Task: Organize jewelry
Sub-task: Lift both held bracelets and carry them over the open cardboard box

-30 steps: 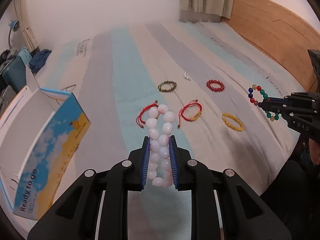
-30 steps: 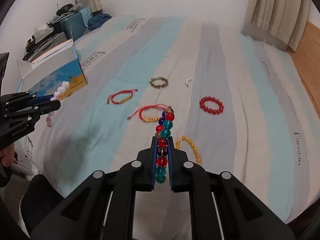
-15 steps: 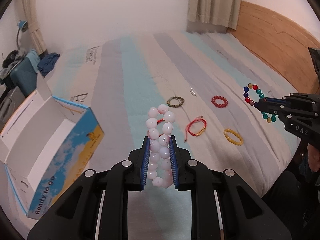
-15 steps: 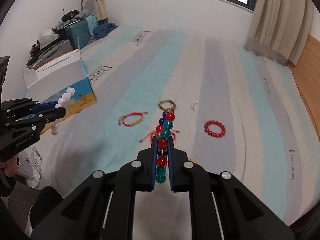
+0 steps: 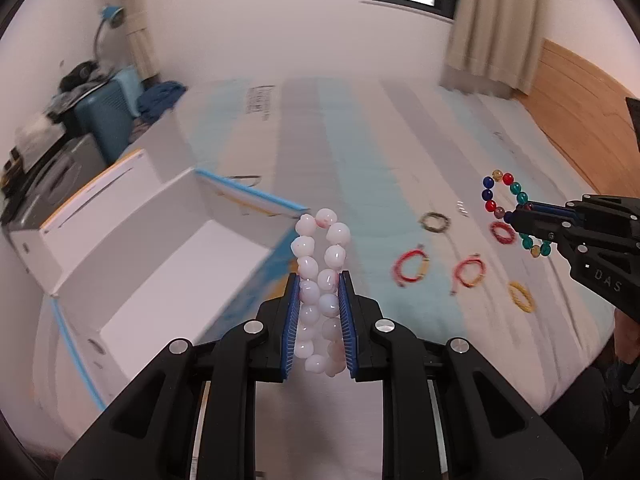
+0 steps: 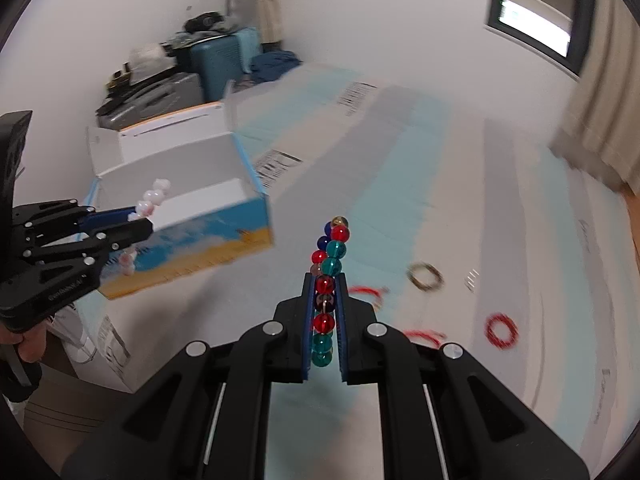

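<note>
At the left, an open white cardboard box (image 5: 160, 264) sits on the bed's (image 5: 360, 140) edge, its printed side blurred. The left tongs (image 5: 320, 300) pinch a pale pink bead bracelet (image 5: 320, 272), the lower beads hidden between the pads. Further right, the right tongs (image 6: 325, 312) clamp a multicoloured bead bracelet (image 6: 330, 264); loose bracelets (image 5: 440, 256) on the bed are smeared.

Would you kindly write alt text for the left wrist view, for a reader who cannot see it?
The left tongs are shut on a pale pink bead bracelet, held beside an open white box on a striped bed. At right, the right tongs grip a multicoloured bead bracelet above five smaller bracelets lying on the bed.
</note>
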{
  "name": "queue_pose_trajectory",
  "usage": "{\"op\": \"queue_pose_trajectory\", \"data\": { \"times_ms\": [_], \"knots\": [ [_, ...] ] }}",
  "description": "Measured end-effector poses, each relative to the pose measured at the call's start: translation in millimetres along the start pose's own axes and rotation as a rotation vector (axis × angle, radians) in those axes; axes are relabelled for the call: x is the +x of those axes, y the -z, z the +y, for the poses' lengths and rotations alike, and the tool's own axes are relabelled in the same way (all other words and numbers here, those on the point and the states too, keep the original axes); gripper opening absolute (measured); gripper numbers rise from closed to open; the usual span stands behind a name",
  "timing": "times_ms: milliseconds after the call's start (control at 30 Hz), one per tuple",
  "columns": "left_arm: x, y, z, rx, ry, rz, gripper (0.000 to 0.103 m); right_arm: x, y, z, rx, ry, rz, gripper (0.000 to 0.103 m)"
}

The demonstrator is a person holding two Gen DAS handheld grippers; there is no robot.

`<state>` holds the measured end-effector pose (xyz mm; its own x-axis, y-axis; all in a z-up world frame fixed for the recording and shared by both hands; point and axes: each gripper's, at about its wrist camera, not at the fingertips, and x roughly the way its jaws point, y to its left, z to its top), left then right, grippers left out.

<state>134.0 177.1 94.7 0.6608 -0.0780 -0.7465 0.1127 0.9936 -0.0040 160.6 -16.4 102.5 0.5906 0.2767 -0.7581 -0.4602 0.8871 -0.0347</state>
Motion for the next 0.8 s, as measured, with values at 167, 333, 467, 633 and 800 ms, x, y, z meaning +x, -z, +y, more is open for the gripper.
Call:
{"op": "queue_pose_trajectory", "data": {
  "times_ms": [167,333,467,633,800],
  "knots": [
    [0.4,1.0,42.4,-0.059,-0.034,0.001,0.018,18.9,-30.4,40.6,-0.054,-0.042,-0.012,0.009],
    [4.5,2.9,82.7,-0.112,-0.068,0.003,0.018,43.9,-53.9,77.7,-0.112,-0.082,-0.015,0.009],
    [9.1,6.4,108.7,-0.146,-0.086,0.01,0.018,66.1,-67.6,102.6,-0.142,-0.122,-0.007,0.009],
    [19.4,11.6,136.5,-0.196,-0.102,0.014,0.018,94.3,-80.3,129.9,-0.185,-0.148,0.003,0.009],
    [30.3,20.7,157.6,-0.242,-0.122,0.018,0.018,119.8,-86.0,148.8,-0.215,-0.18,0.012,0.009]
  ]
}}
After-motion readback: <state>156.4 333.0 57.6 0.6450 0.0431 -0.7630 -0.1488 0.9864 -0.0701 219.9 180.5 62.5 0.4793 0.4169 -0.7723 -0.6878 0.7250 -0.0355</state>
